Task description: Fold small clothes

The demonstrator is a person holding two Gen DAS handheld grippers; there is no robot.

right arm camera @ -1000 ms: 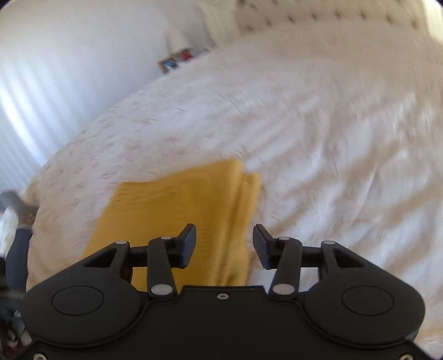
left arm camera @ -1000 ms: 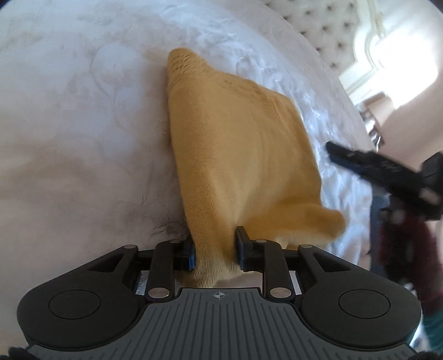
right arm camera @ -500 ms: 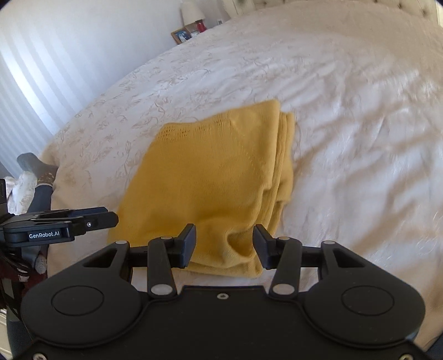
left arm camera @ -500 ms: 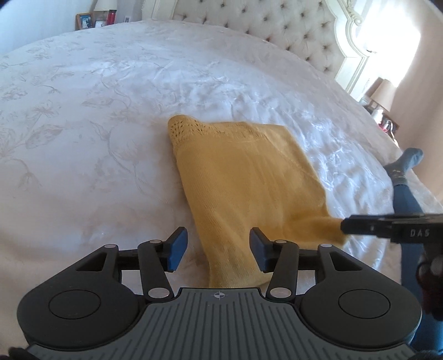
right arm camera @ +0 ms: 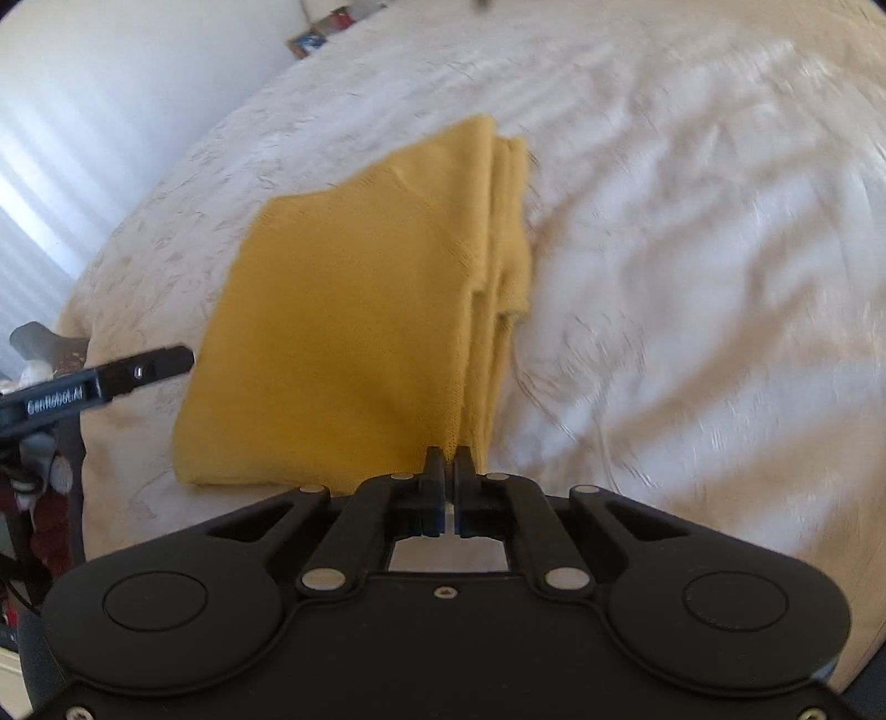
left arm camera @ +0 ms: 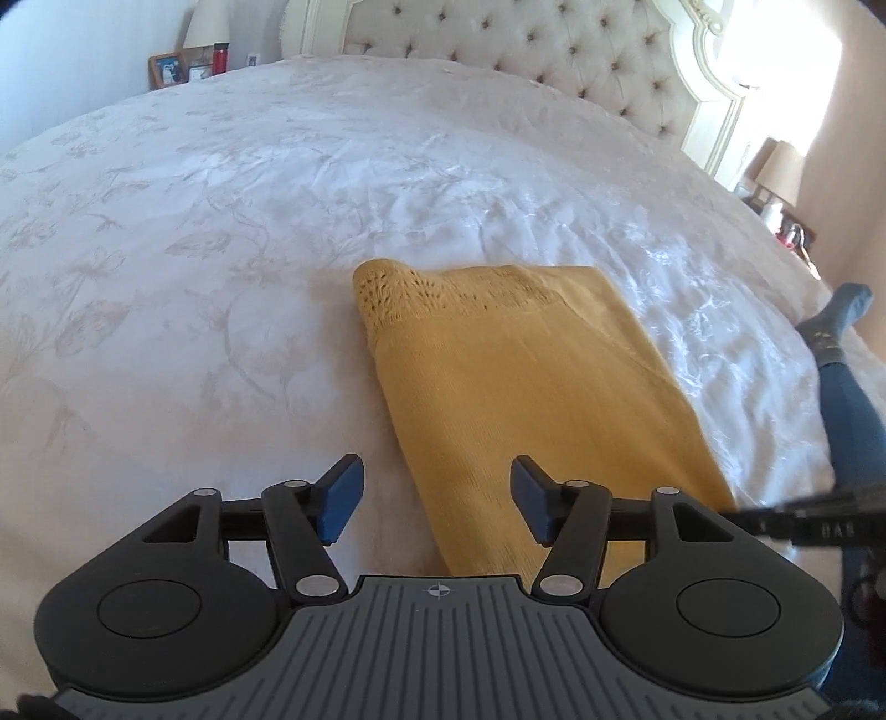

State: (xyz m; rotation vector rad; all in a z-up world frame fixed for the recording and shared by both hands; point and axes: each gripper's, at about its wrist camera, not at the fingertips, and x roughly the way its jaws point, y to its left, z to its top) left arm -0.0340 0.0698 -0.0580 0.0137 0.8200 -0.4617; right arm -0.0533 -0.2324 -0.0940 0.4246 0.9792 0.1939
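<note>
A folded yellow knit garment (left arm camera: 515,387) lies flat on the white bedspread (left arm camera: 221,221); it also shows in the right wrist view (right arm camera: 354,321) with stacked layers along its right side. My left gripper (left arm camera: 437,498) is open and empty, hovering over the garment's near left edge. My right gripper (right arm camera: 448,465) has its jaws closed together at the garment's near right corner; the view is blurred and I cannot see cloth between the pads. The left gripper's finger (right arm camera: 111,382) shows at the left of the right wrist view.
A tufted headboard (left arm camera: 554,50) stands at the back. A nightstand with photo frames and a lamp (left arm camera: 188,61) is at the back left, another lamp (left arm camera: 781,171) at the right. A person's leg in blue (left arm camera: 841,376) is beside the bed's right edge.
My left gripper let go of the garment, opened and drew back. My right gripper went from open to closed at the garment's near right corner.
</note>
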